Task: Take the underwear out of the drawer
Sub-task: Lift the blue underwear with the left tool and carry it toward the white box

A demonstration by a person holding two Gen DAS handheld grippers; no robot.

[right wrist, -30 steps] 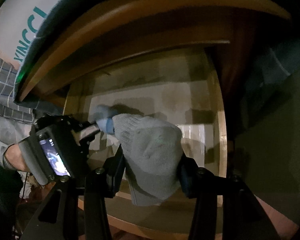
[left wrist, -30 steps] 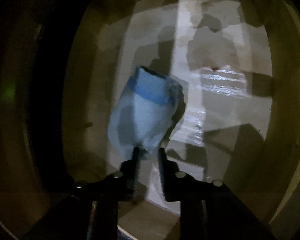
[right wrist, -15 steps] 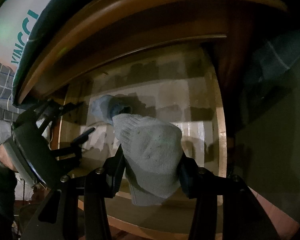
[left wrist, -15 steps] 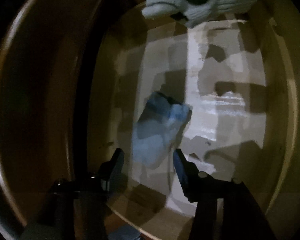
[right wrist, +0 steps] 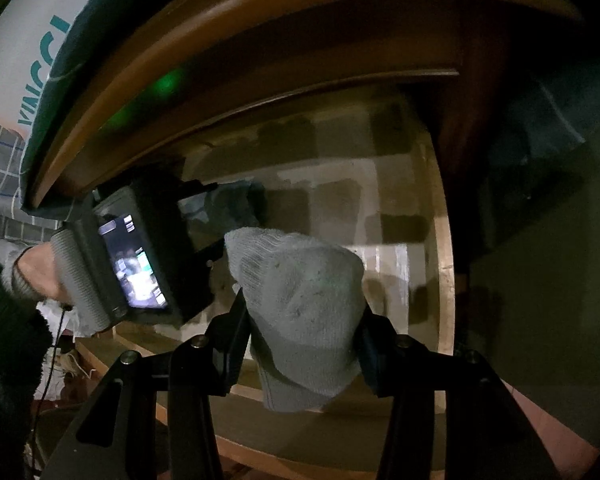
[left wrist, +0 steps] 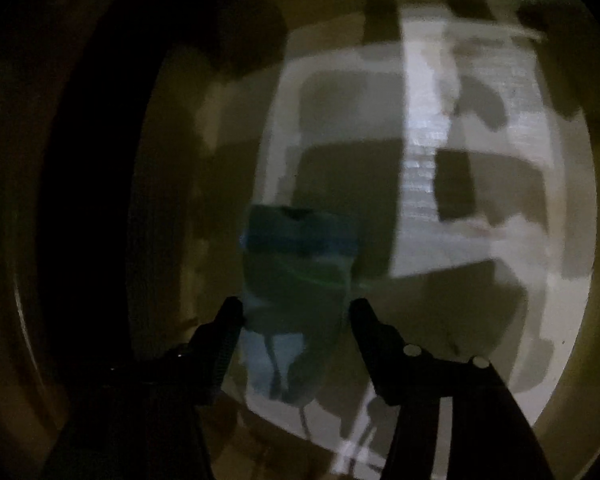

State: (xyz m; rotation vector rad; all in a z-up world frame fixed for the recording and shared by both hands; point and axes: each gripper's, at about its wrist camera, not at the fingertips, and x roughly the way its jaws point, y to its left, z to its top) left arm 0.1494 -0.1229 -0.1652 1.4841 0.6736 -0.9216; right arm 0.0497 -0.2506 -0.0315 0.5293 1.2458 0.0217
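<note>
Underwear: two pieces are in view, both over the open drawer [right wrist: 444, 240]. A grey knit piece [right wrist: 304, 320] is clamped between the fingers of the right gripper [right wrist: 302, 324], lifted above the drawer's pale bottom and hanging down past the front rail. A blue piece [left wrist: 296, 276] with a darker band near its top lies between the fingers of the left gripper [left wrist: 296, 308]; that view is dark and blurred.

Progress, as a judgement: the grey piece is raised but not yet carried clear of the drawer, so its removal is part done. The blue piece looks unsecured. The left jaws have just been opening and now stand apart on either side of it, with no pad seen pressing the cloth. Whether it rests on the drawer bottom or is still dropping cannot be told. Apart from these two pieces the visible drawer bottom shows only light patches and shadows. What is left: secure the blue piece, then bring both out.

Pose: the right gripper points steeply down at the drawer's front half, fingers pinching the grey piece at its sides. The left gripper, seen from the right wrist, sits at the drawer's left side under the overhanging top edge, held by a hand [right wrist: 36, 276] in a dark sleeve, also angled steeply down.
</note>
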